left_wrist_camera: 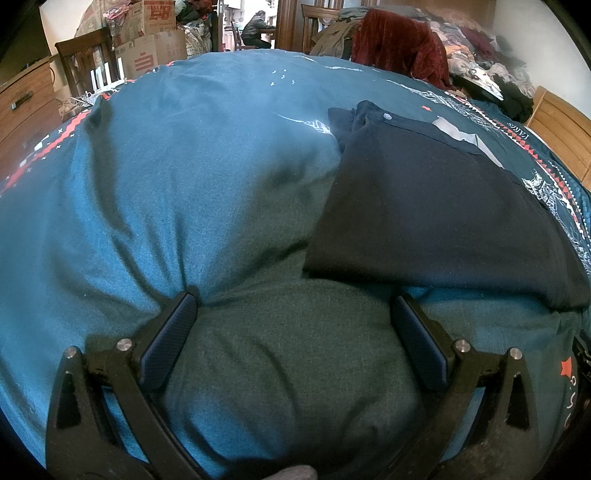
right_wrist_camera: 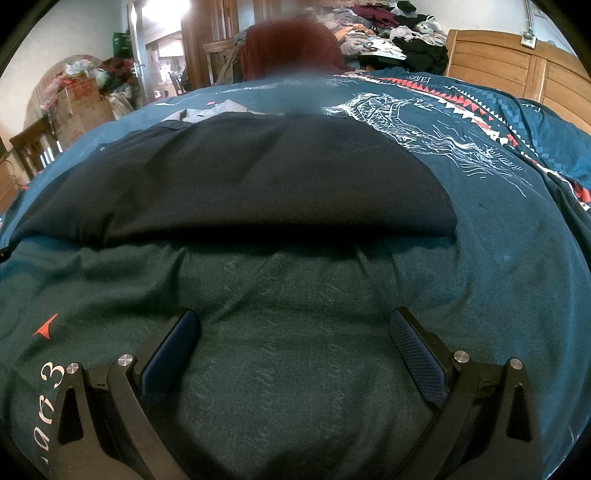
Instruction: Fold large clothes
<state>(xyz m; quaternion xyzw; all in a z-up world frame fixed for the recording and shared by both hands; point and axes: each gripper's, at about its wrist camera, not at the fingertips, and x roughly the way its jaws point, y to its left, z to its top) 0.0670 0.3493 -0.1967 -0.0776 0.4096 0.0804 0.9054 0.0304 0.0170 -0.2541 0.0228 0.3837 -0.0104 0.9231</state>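
Navy garment [right_wrist_camera: 236, 177] — folded, long axis left-right

L gripper [left_wrist_camera: 295, 306], R gripper [right_wrist_camera: 295, 325]: fingers apart.

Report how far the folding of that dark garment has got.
Done, by the look of it: the dark navy garment lies on the teal bedspread as a flat folded block. In hand: nothing; the left gripper and right gripper are open and clear of it. Left: perhaps the heaped clothes behind.
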